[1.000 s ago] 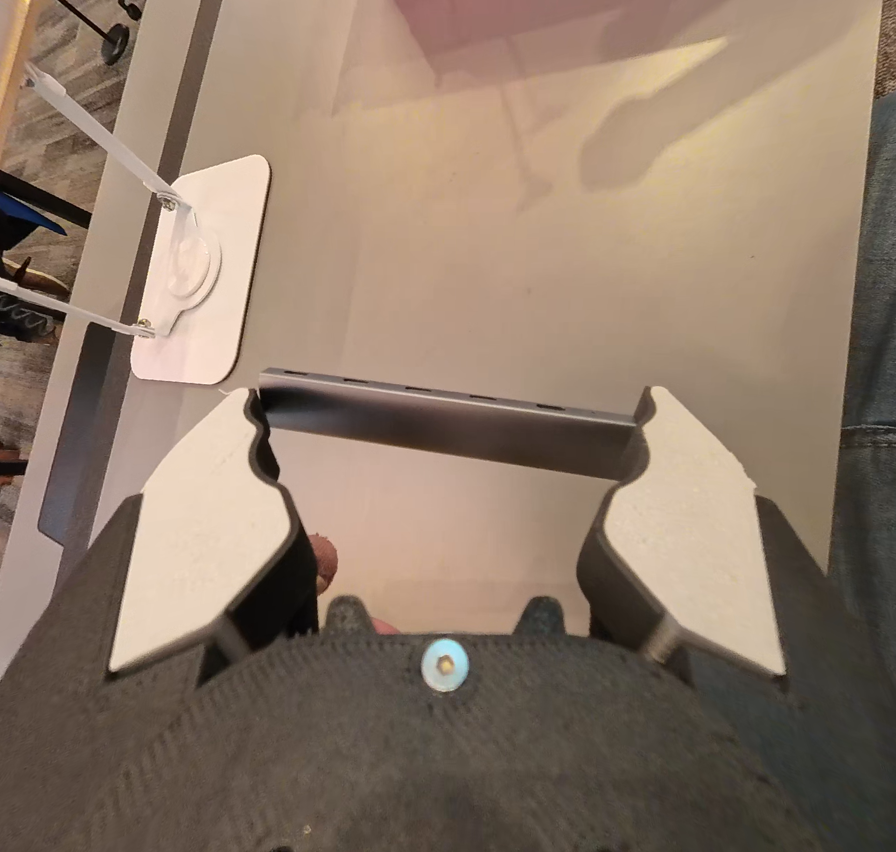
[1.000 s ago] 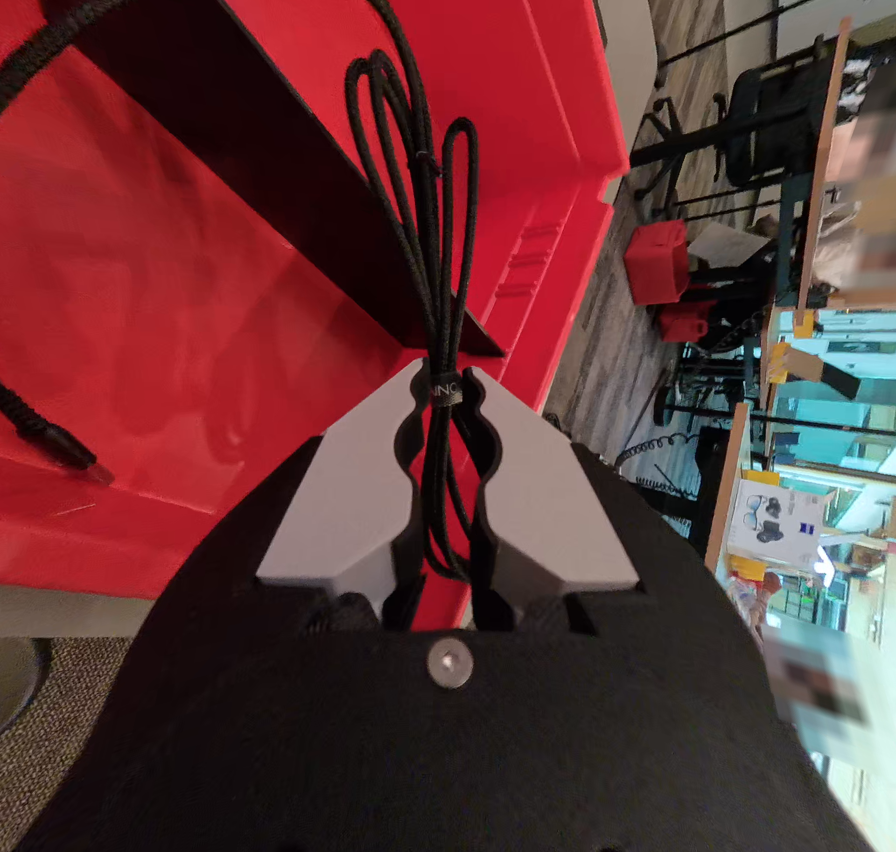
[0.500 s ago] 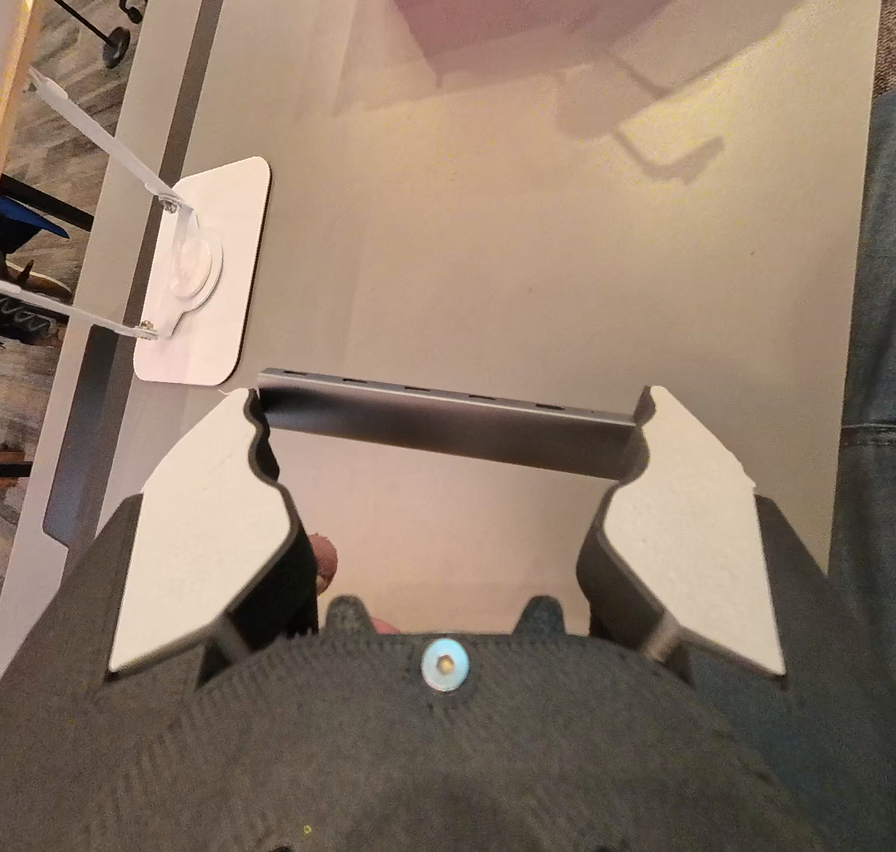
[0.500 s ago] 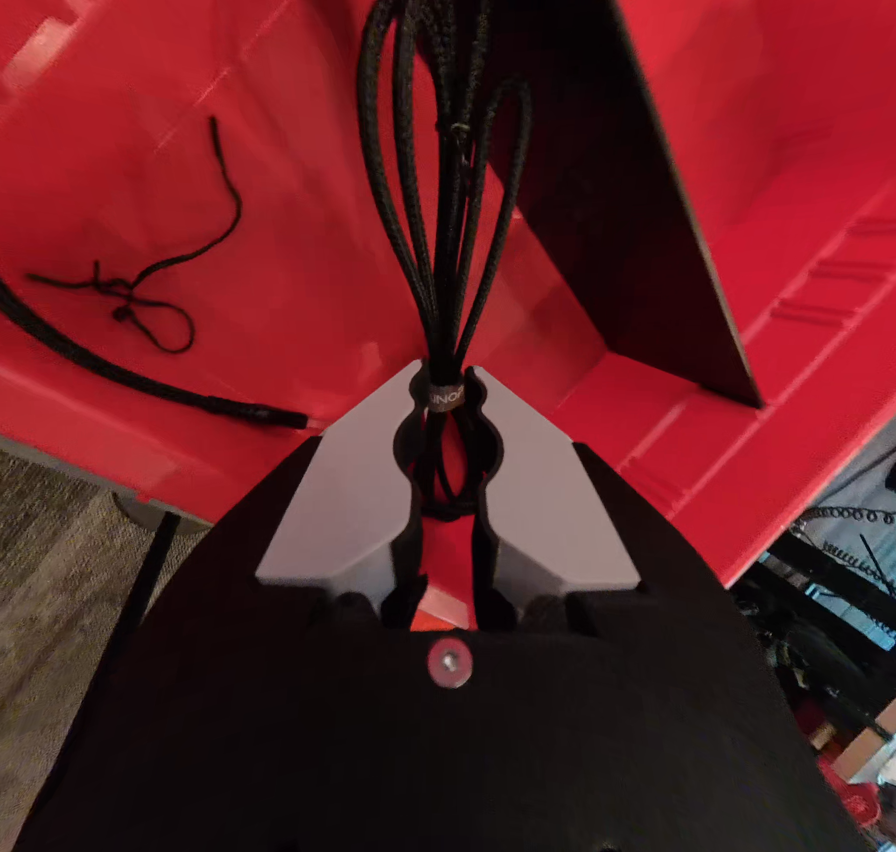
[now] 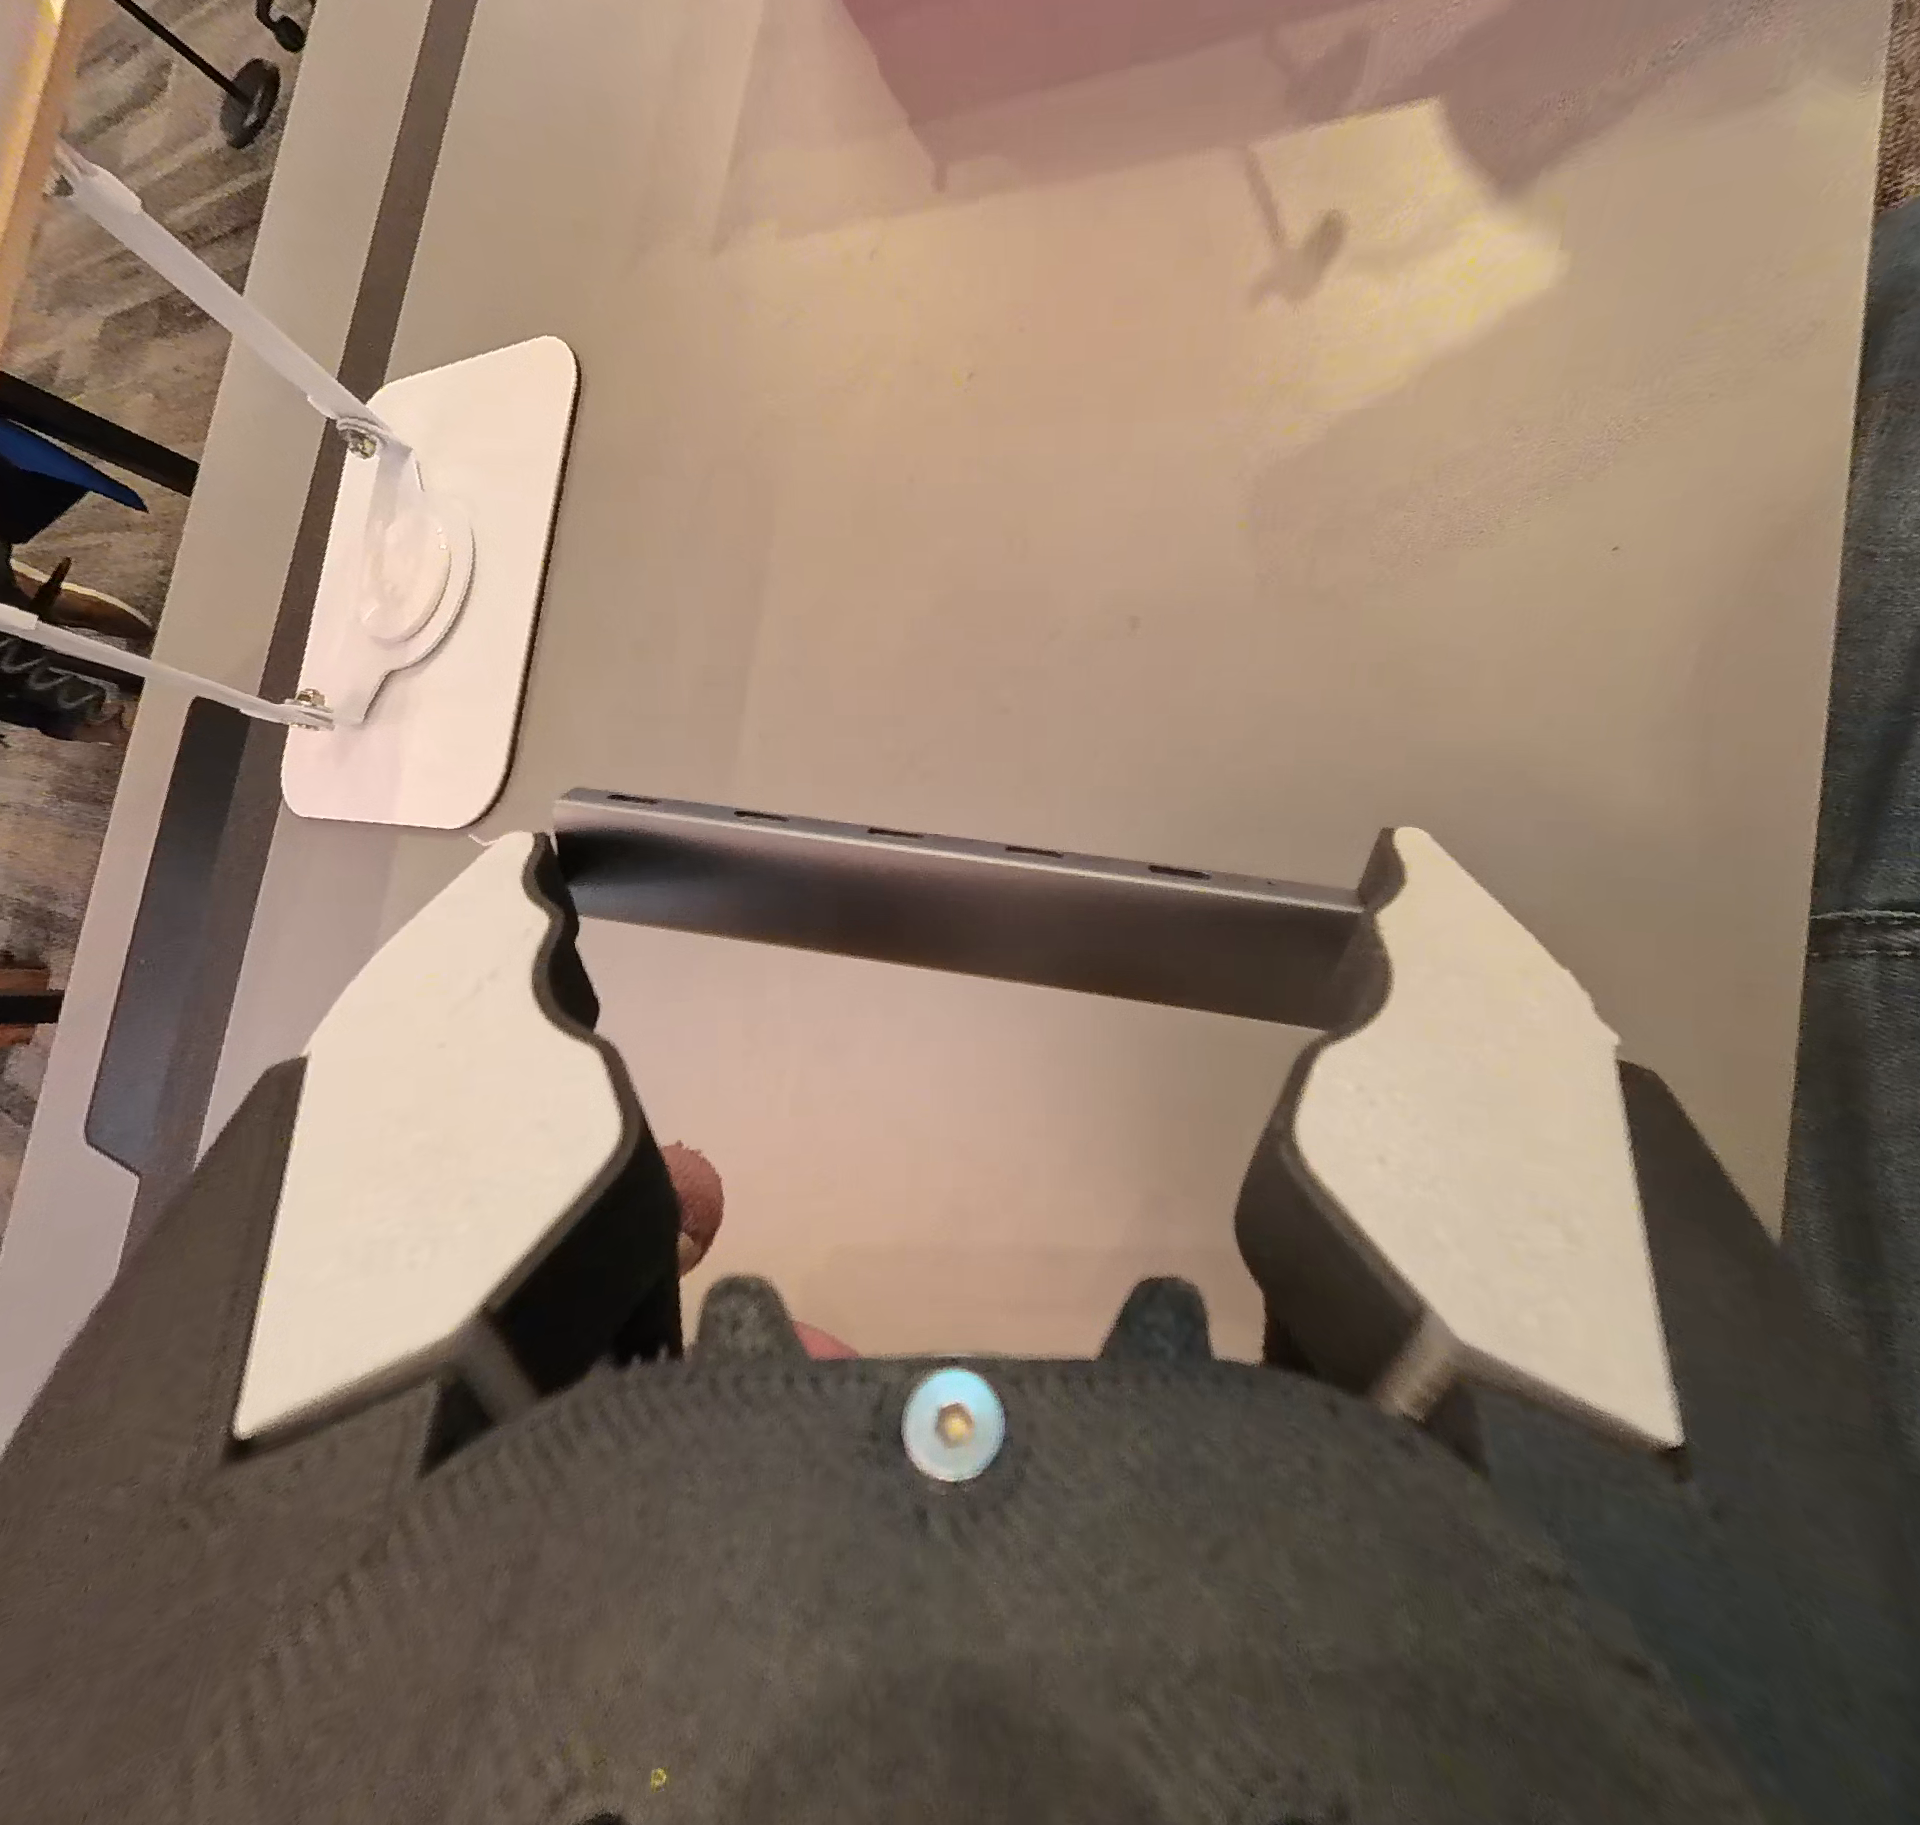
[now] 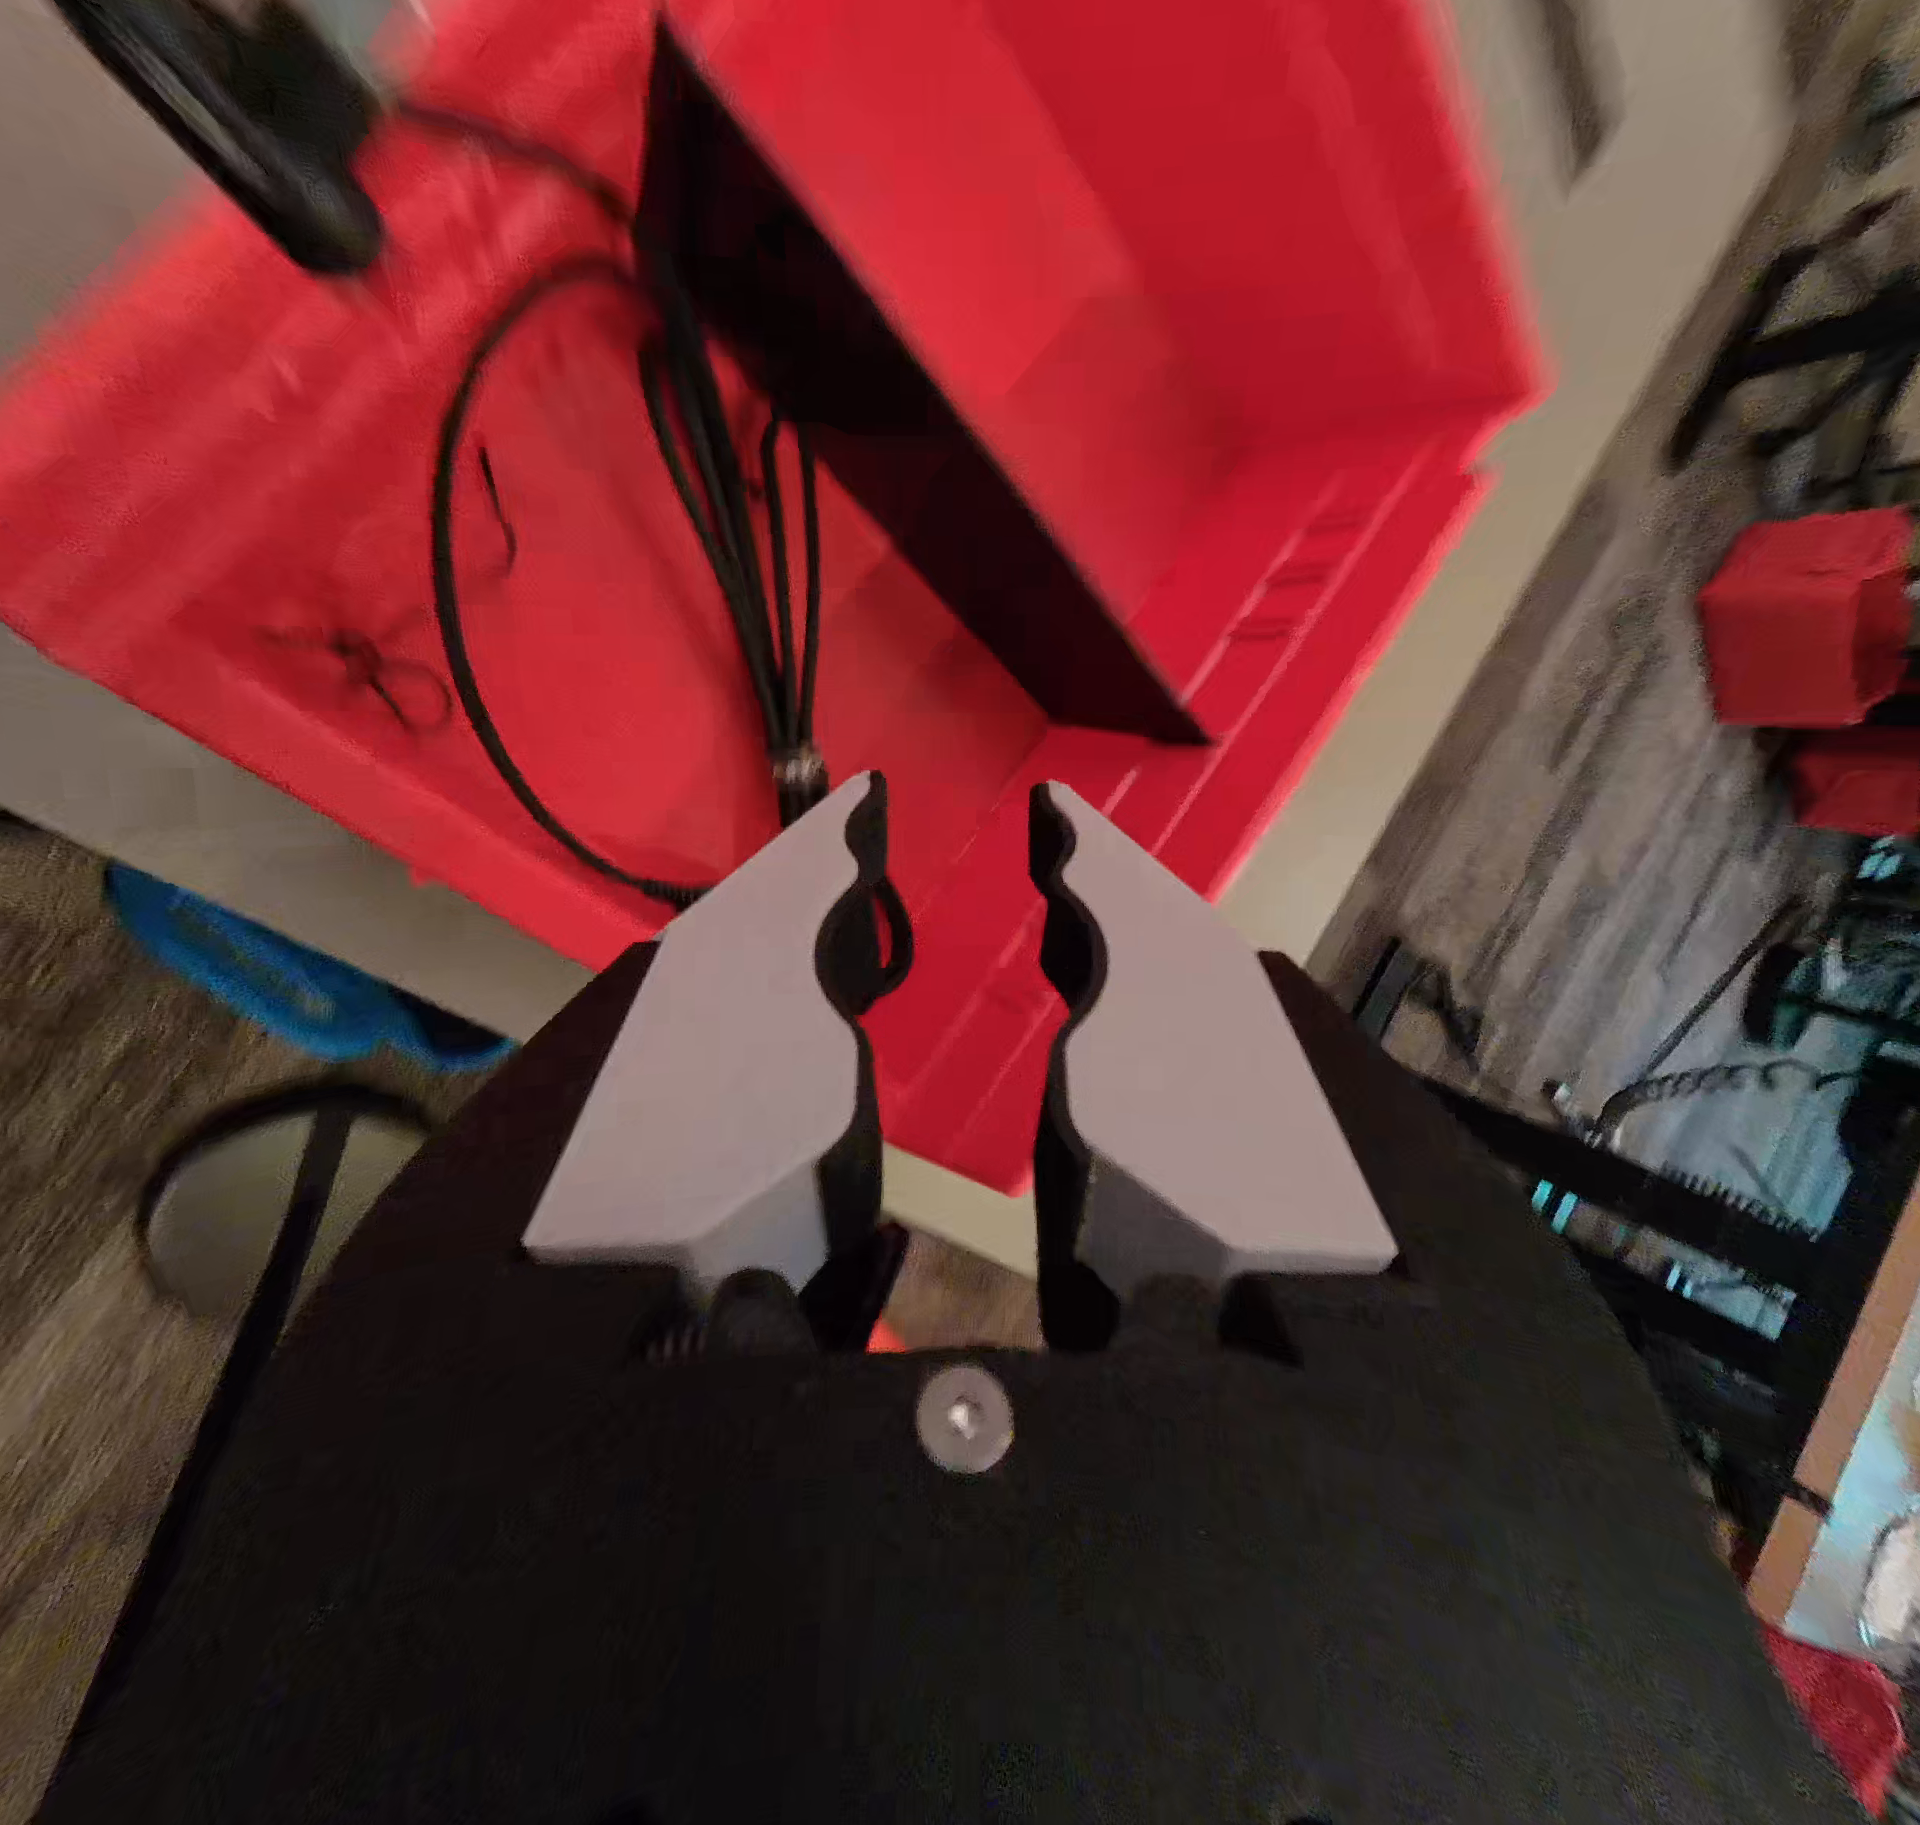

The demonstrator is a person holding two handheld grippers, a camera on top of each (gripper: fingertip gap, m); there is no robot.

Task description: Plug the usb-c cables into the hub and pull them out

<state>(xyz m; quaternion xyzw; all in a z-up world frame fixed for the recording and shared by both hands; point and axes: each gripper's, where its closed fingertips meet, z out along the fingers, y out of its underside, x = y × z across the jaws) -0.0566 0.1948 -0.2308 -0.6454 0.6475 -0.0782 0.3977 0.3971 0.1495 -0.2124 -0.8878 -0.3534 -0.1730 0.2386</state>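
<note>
In the left wrist view my left gripper is shut on the long grey hub, one fingertip on each end. It holds the hub crosswise over the table, with the row of ports facing away. In the right wrist view my right gripper is open and empty above the red bin. The tied bundle of black usb-c cable lies in the bin beside a black divider. Its tied end is just beyond my left fingertip.
A white stand base with two thin struts sits on the table to the left of the hub. A person's jeans leg runs along the table's right edge. A blurred black object shows at the bin's far left. Red boxes stand on the floor. The grippers' ends are close to 45 cm from one another.
My right gripper has opened and let go of the cable bundle, which now lies in the red bin; the gripper has pulled back. My left gripper and the hub have not moved.
</note>
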